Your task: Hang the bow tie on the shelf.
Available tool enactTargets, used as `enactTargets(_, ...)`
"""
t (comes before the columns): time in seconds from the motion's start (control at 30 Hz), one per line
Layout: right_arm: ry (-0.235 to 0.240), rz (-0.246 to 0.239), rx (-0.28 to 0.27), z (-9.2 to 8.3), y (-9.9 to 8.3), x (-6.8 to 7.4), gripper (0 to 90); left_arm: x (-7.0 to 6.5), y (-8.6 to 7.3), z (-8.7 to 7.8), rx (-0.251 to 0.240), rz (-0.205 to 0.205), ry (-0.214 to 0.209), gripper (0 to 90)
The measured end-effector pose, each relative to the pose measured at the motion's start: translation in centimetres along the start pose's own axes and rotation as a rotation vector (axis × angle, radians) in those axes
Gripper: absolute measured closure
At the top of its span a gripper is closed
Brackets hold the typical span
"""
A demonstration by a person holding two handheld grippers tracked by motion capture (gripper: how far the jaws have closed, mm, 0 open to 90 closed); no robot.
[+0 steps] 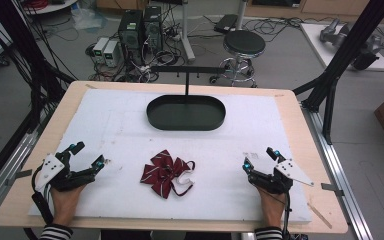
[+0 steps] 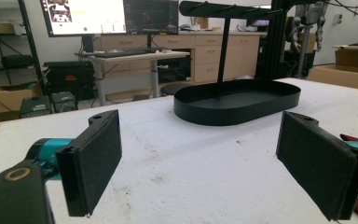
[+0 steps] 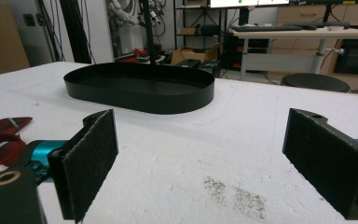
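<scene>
Black oval tray (image 1: 185, 113) holds nothing; bow (image 1: 167, 172) lies nearby; both grippers' fingers (image 2: 91, 161) spread.

High view: above the table's near edge, looking forward and down. Both gripper views: low over the white board (image 1: 130, 125), facing away, sharing the black tray (image 2: 237, 100).

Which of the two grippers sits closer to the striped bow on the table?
The left gripper. Its nearer jaw tip lies a shorter stretch of white mat from the dark red striped bow than the right gripper, which rests farther off, near the table's right edge.
</scene>
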State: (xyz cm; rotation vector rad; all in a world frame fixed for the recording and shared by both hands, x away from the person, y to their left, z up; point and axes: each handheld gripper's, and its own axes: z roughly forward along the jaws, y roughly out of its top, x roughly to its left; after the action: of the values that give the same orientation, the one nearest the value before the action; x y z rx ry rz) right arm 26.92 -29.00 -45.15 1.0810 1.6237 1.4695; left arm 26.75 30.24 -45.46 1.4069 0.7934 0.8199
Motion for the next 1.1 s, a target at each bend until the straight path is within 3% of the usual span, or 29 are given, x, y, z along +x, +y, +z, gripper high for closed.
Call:
enactTargets(0.13, -0.008, 0.006, 0.004, 0.0, 0.0, 0.0, 9.4, 0.0, 0.0, 0.0, 0.000, 0.001, 0.000, 14.6)
enactTargets(0.27, -0.011, -0.019, 0.010, 0.1, 0.0, 0.2, 9.5, -0.1, 0.0, 0.0, -0.001, 0.008, 0.001, 14.6)
enactTargets(0.43, -0.016, -0.003, 0.033, 0.3, 0.1, 0.1, 9.5, -0.1, 0.0, 0.0, -0.002, 0.007, 0.003, 14.6)
enactTargets(0.63, -0.021, -0.015, 0.021, 0.2, 0.4, 0.2, 9.5, -0.1, 0.0, 0.0, 0.006, 0.010, 0.004, 14.6)
enactTargets(0.8, 0.013, -0.031, 0.030, 0.4, 1.7, 1.0, 9.5, -0.1, 0.0, 0.1, 0.009, 0.011, 0.005, 14.6)
enactTargets(0.93, 0.067, -0.055, 0.058, 0.8, 2.6, 2.0, 9.5, -0.1, 0.0, 0.1, 0.010, 0.010, 0.005, 14.6)
enactTargets(1.1, 0.125, -0.124, 0.097, 1.2, 3.9, 3.6, 9.4, -0.1, 0.0, 0.1, 0.011, 0.014, 0.004, 14.6)
